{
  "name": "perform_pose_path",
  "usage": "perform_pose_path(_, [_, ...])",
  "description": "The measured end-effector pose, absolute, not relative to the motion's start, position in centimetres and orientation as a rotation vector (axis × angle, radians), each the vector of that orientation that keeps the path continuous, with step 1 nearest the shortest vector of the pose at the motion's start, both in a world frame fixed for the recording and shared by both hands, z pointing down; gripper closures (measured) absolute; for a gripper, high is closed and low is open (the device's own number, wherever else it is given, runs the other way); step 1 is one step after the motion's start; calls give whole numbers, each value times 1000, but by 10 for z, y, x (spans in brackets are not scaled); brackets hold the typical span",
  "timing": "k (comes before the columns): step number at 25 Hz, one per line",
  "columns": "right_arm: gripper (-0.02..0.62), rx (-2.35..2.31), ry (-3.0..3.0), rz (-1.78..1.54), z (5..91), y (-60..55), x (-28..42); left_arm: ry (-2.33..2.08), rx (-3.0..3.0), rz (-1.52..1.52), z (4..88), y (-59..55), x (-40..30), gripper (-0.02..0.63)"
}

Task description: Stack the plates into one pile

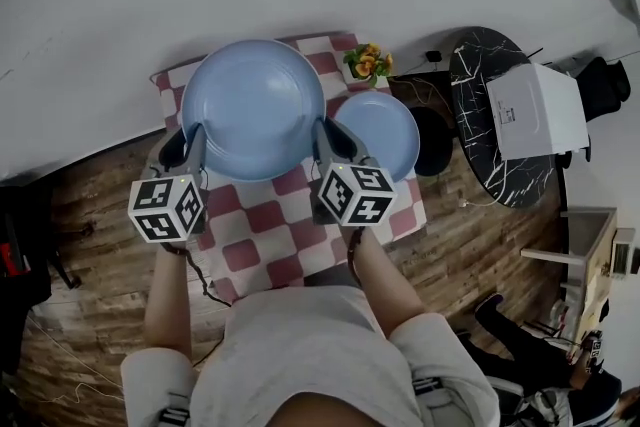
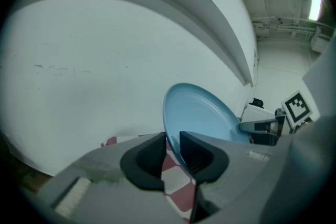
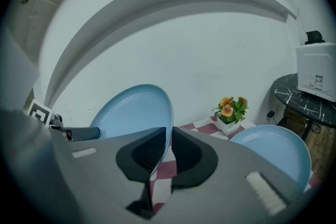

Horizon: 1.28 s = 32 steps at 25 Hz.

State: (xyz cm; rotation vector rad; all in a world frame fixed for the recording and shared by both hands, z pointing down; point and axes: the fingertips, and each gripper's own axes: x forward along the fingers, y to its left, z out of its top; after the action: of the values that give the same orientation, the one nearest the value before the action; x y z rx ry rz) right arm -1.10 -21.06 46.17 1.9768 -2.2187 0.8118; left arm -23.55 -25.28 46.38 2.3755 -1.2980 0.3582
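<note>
A large light-blue plate (image 1: 252, 105) hangs over the back half of the red-and-white checked cloth (image 1: 270, 235). My left gripper (image 1: 188, 137) is shut on its left rim and my right gripper (image 1: 330, 133) on its right rim. In the left gripper view the large plate (image 2: 202, 115) runs slanted between the two jaws of the left gripper (image 2: 172, 139). In the right gripper view its rim (image 3: 134, 110) sits in the narrow slot of the right gripper (image 3: 169, 136). A smaller blue plate (image 1: 385, 130) lies on the cloth to the right, also seen as the smaller plate (image 3: 275, 149).
A small pot of orange flowers (image 1: 367, 65) stands at the cloth's back right corner, close to both plates. Right of the table is a round black marble table (image 1: 480, 65) with a white box (image 1: 535, 110) on it. A white wall lies behind.
</note>
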Motion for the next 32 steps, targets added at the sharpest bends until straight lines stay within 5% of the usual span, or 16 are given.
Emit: perform_pose_path(32, [575, 1964, -2140, 799, 474, -158, 242, -1267, 2232, 363, 495, -173, 13, 518])
